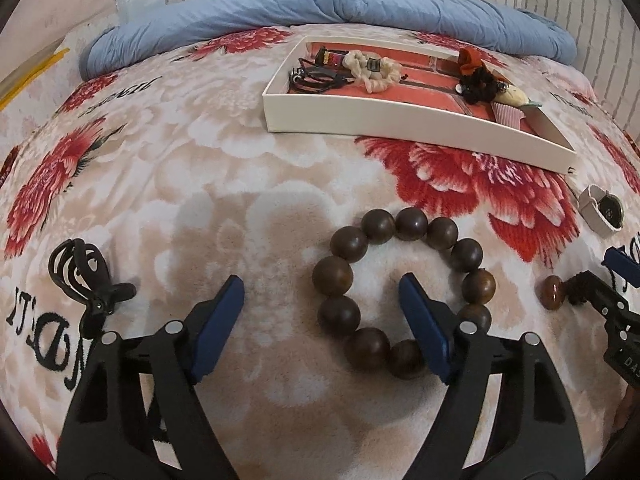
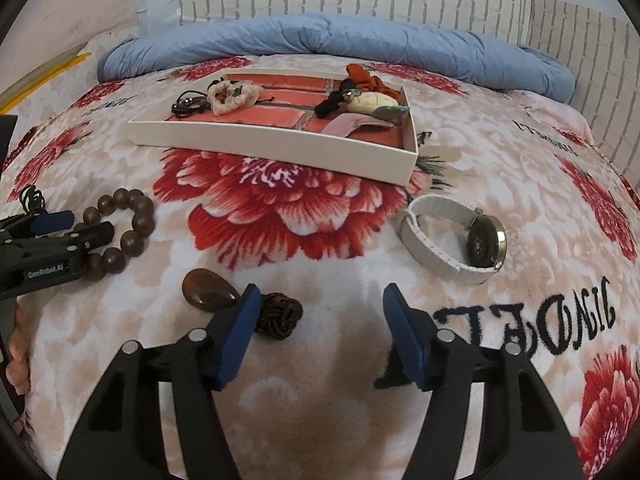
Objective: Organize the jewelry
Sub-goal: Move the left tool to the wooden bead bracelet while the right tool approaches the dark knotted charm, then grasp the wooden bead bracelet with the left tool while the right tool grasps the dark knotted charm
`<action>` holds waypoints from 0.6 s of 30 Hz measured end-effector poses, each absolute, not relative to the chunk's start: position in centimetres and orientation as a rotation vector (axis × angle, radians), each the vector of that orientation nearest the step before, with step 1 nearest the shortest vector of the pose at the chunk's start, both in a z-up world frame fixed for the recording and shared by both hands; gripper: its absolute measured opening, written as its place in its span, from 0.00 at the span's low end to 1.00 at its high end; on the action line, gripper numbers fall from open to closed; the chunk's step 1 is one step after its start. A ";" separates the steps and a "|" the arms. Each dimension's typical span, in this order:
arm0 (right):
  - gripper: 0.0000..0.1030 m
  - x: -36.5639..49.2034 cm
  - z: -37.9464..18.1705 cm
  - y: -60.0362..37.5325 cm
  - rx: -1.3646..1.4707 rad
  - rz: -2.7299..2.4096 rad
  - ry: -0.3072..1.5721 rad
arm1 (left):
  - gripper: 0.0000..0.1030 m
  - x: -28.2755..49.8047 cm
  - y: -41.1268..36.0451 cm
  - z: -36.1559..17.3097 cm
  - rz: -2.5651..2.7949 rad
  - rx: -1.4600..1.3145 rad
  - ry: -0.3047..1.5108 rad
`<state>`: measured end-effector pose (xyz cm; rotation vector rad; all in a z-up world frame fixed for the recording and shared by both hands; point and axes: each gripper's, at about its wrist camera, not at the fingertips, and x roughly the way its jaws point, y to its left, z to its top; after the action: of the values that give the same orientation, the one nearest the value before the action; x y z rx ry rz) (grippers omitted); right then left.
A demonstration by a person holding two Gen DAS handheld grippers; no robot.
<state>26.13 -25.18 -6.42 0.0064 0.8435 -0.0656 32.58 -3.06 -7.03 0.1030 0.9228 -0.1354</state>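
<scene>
Here, one bed [image 1: 224,200] with a fuzzy blanket, beige with red flowers and black lettering; one blue quilt [image 1: 320,8] rolled along the far edge by a white brick-pattern wall.

One shallow white box [image 1: 400,118], rectangular, red lining. Inside it: one cream scrunchie [image 1: 370,70], one bundle of black cords [image 1: 312,76], one black hair tie [image 1: 478,86], one red fabric piece [image 1: 468,56], one cream oval piece [image 1: 514,98], one pink pleated piece [image 1: 506,114].

Loose on the blanket: one bracelet [image 1: 404,288] of twelve round dark brown glossy beads, one black claw clip [image 1: 86,280] to the left, one white-strap watch [image 2: 456,236] with a round metal case lying on its side, one brown glossy teardrop pendant [image 2: 208,290] with a dark knotted cord [image 2: 280,314] beside it.

Two grippers, black frames, blue pads. Left gripper [image 1: 320,292] is open: its right finger sits inside the bead ring, its left finger outside on the blanket, left-side beads between them, pads not pressing. Right gripper [image 2: 320,300] is open too: its left finger sits at the pendant and knot, the knot just inside the gap, no squeeze seen. Part of a hand [image 2: 18,354] shows at the left edge of the right view.
</scene>
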 end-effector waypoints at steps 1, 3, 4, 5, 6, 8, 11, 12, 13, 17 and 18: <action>0.60 26.1 -6.4 -25.3 0.016 -0.068 0.849 | 0.75 32.6 -3.0 -7.0 -0.135 0.104 0.923; 0.60 26.0 -6.5 -25.5 0.044 -0.072 0.861 | 0.74 32.7 -3.0 -7.0 -0.138 0.104 0.925; 0.60 26.0 -6.5 -25.6 0.055 -0.074 0.866 | 0.73 32.7 -3.0 -7.0 -0.138 0.105 0.925; 0.60 26.0 -6.5 -25.7 0.064 -0.077 0.871 | 0.72 32.8 -3.0 -7.0 -0.139 0.108 0.926; 0.59 26.0 -6.5 -25.7 0.071 -0.083 0.874 | 0.71 32.9 -3.0 -7.0 -0.140 0.113 0.925; 0.58 25.8 -6.5 -25.5 0.081 -0.095 0.880 | 0.67 33.2 -2.9 -7.0 -0.140 0.122 0.923; 0.56 25.6 -6.5 -25.1 0.078 -0.105 0.885 | 0.66 33.5 -2.8 -7.0 -0.147 0.128 0.925; 0.55 25.7 -6.5 -25.0 0.074 -0.109 0.888 | 0.65 33.5 -2.9 -7.0 -0.149 0.134 0.924; 0.55 25.7 -6.5 -24.9 0.071 -0.110 0.890 | 0.63 33.4 -3.0 -6.9 -0.151 0.139 0.922; 0.51 26.1 -6.7 -24.6 0.067 -0.112 0.899 | 0.57 33.2 -3.3 -6.9 -0.160 0.171 0.912; 0.51 26.2 -6.7 -24.4 0.066 -0.113 0.901 | 0.53 33.2 -3.4 -6.9 -0.170 0.171 0.912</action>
<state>26.19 -24.44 -6.74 0.0656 0.9011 -0.1126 33.16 -3.41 -6.89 0.1710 0.9115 -0.1697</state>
